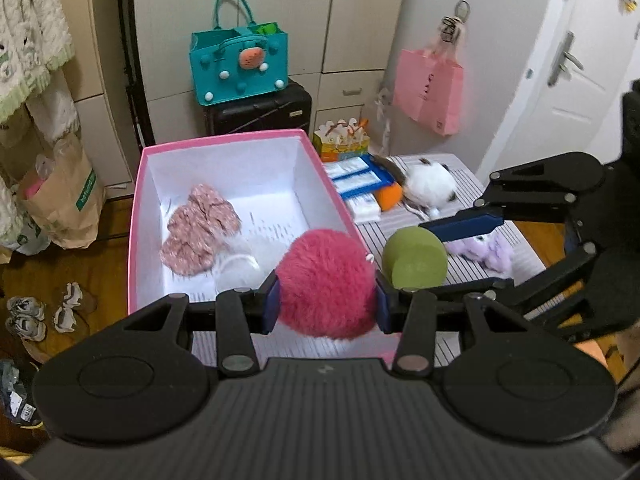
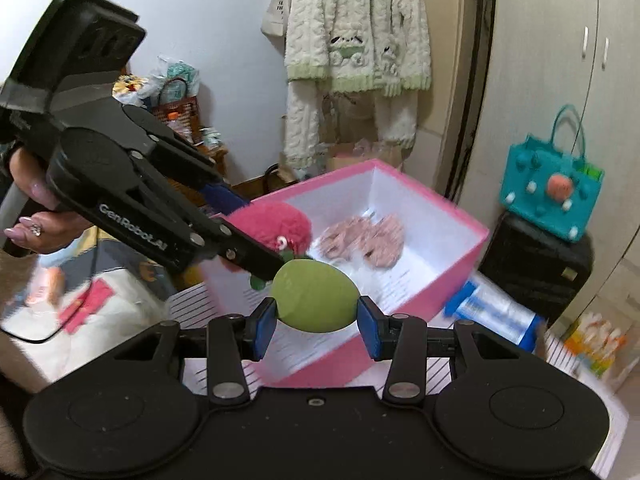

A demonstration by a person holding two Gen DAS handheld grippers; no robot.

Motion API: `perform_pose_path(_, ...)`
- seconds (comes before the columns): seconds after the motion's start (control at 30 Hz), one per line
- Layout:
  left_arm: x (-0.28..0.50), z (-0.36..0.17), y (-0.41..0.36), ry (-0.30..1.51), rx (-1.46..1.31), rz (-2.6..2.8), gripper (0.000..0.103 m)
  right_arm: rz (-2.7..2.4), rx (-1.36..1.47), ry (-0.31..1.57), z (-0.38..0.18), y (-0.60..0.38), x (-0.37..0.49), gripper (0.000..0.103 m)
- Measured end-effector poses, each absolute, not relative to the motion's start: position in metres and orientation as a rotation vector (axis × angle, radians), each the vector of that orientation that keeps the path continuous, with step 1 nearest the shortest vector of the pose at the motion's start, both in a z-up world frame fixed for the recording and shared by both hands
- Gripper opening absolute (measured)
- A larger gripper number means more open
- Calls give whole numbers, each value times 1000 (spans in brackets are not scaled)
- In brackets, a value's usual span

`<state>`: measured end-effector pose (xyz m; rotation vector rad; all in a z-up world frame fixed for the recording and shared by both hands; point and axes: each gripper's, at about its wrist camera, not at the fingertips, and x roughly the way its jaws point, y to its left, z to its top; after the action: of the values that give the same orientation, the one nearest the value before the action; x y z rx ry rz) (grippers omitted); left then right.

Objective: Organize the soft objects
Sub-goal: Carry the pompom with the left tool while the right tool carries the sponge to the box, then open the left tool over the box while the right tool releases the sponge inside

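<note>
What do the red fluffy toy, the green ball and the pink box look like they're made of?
Red fluffy toy: long-pile plush, fuzzy outline. Green ball: probably foam or soft rubber, smooth and matte. Pink box: likely cardboard, thin stiff walls, white inside.

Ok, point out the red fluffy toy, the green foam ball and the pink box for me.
red fluffy toy (image 1: 326,284): left wrist view, middle of its fur.
green foam ball (image 2: 314,298): right wrist view, centre of its front.
pink box (image 1: 134,216): left wrist view, left rim.
</note>
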<state>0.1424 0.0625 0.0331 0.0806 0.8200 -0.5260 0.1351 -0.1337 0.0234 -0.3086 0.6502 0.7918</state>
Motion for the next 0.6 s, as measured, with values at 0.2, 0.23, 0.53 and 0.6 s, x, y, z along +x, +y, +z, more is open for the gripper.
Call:
perform_pose_path(0.2, 201, 17, 68, 865, 4, -492, 44, 737, -393, 660, 15, -111, 184, 49)
perform_pose_path(0.23, 209, 15, 68, 866, 0, -481, 44, 727, -401, 666, 12, -108, 194, 49)
perform_pose_path(0.53, 302, -21, 78, 972, -127, -430, 44, 669, -615, 704, -15, -75, 264, 50)
perform_pose_path(0.6, 319, -31, 78, 989, -147, -412, 44, 655, -660, 722, -23, -67, 279, 50)
